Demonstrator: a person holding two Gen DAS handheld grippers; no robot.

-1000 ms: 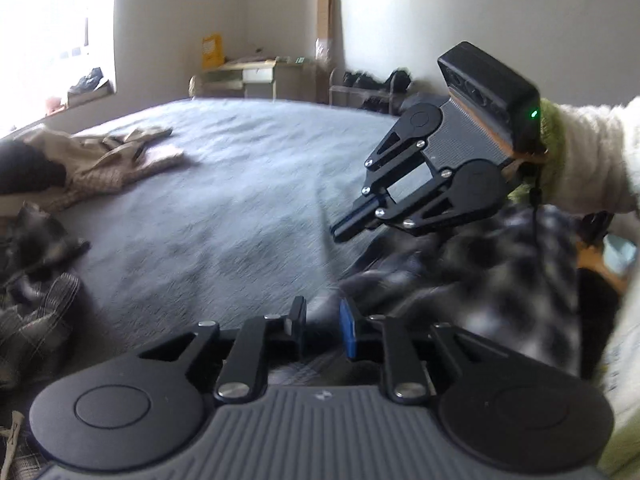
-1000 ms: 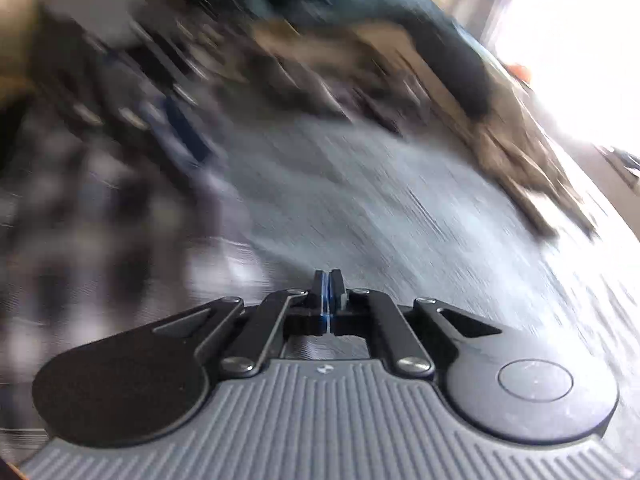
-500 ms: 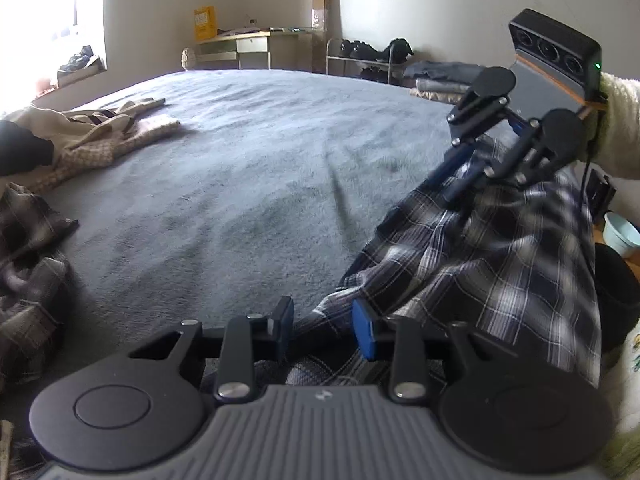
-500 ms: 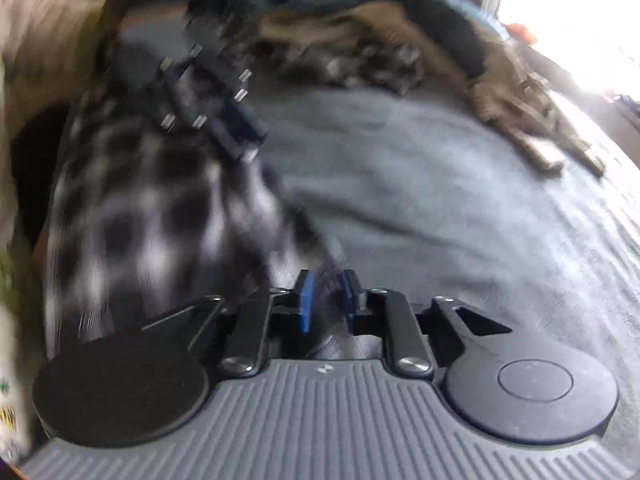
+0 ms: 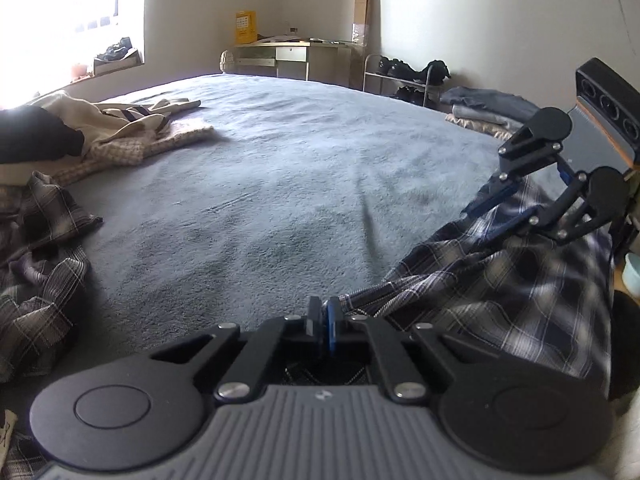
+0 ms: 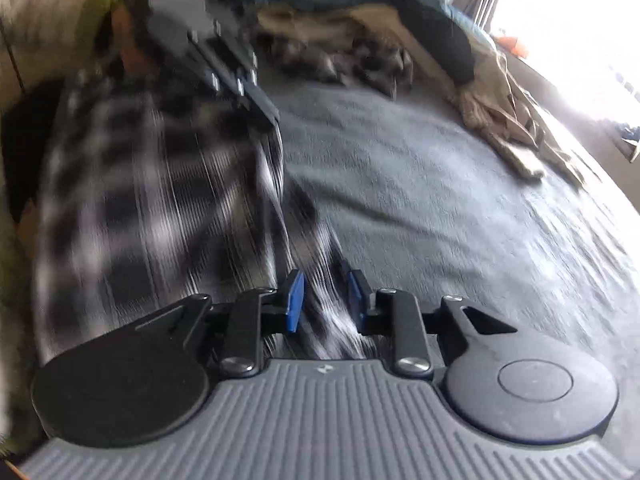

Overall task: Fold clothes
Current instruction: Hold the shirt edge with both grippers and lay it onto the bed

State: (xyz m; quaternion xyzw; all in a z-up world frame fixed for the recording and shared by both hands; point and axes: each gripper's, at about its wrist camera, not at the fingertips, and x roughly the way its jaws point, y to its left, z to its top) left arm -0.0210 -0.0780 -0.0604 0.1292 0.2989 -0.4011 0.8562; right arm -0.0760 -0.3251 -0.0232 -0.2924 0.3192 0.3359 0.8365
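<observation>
On the bed (image 5: pixel 280 184), left hand-held gripper (image 5: pixel 322 322) clenched on plaid shirt (image 5: pixel 520 280); right hand-held gripper (image 6: pixel 325 304), opening, straddles it unpinched.

The bed (image 5: pixel 280 184) is the landmark. On its near right edge lies the plaid shirt (image 5: pixel 500 280), draped over the side. On the bed's left side lies a heap of clothes (image 5: pixel 60 148), with 1 checked garment (image 5: pixel 36 264) nearer than the rest. Behind the bed stands a desk (image 5: pixel 288 54); right of the desk, a shoe rack (image 5: pixel 404 76). Folded clothes (image 5: pixel 484 110) sit at the bed's far right.
</observation>
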